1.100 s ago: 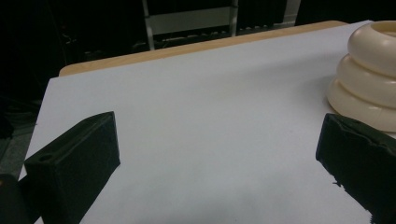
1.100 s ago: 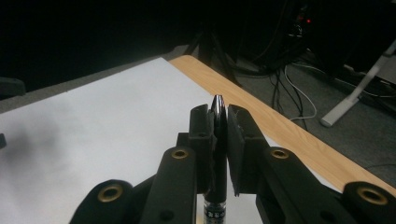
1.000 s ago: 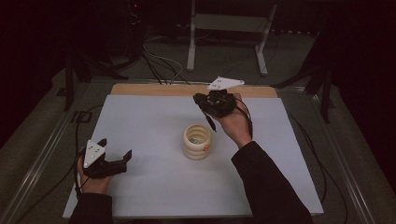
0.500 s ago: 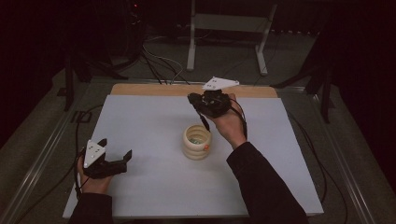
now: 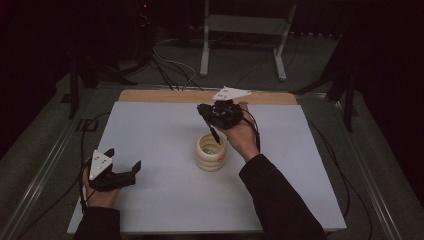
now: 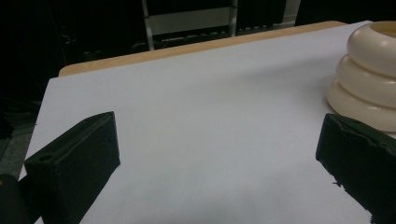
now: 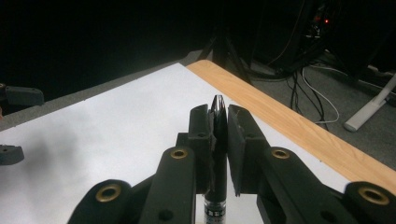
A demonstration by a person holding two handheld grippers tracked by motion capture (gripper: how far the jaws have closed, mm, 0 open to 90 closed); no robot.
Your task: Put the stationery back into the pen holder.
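- Right gripper (image 5: pixel 214 131) is seen at 12 o'clock of the cream ribbed holder (image 5: pixel 210 152), jaws clamped on a black pen (image 7: pixel 218 154).
- Pen is held above the holder's mouth, tip lowered toward it.
- Left gripper (image 5: pixel 122 162) is rested on the white table sheet (image 5: pixel 165 200) at 8 o'clock of the holder, jaws spread wide, nothing gripped.

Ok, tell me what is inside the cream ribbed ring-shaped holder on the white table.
Inside the cream ribbed holder, greenish contents show. The black pen clamped in the right gripper hangs over its opening, tip pointing in. What the contents are, and the bottom, stay hidden.
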